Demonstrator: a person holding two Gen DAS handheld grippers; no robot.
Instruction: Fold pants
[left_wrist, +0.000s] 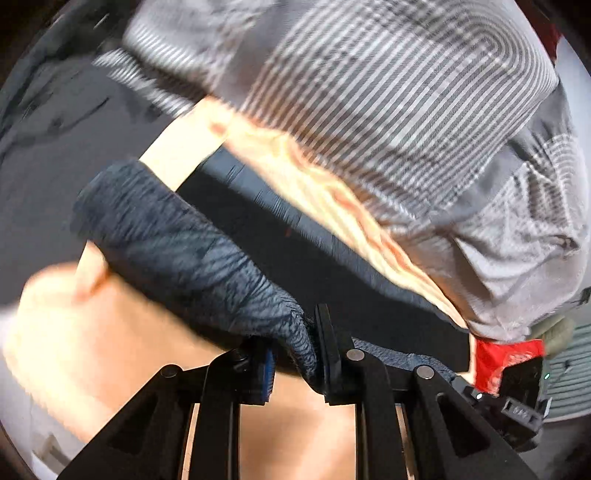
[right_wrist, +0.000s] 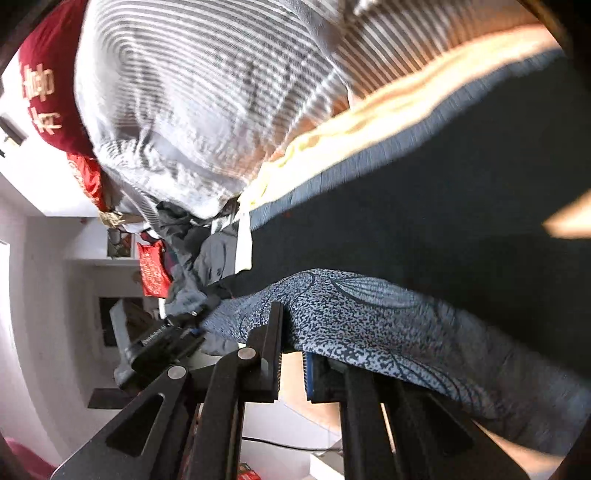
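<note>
You hold the dark blue mottled-print fabric pants lifted between both grippers, left gripper jaws clamped on one edge and right gripper jaws apparently clamped on another, probably stretching them flat for folding.

Left gripper: matte black angular link arms with round silver pivot pins and a ribbed blue pad beside them. Right gripper: the same black arms, silver pins and blue pad.
</note>
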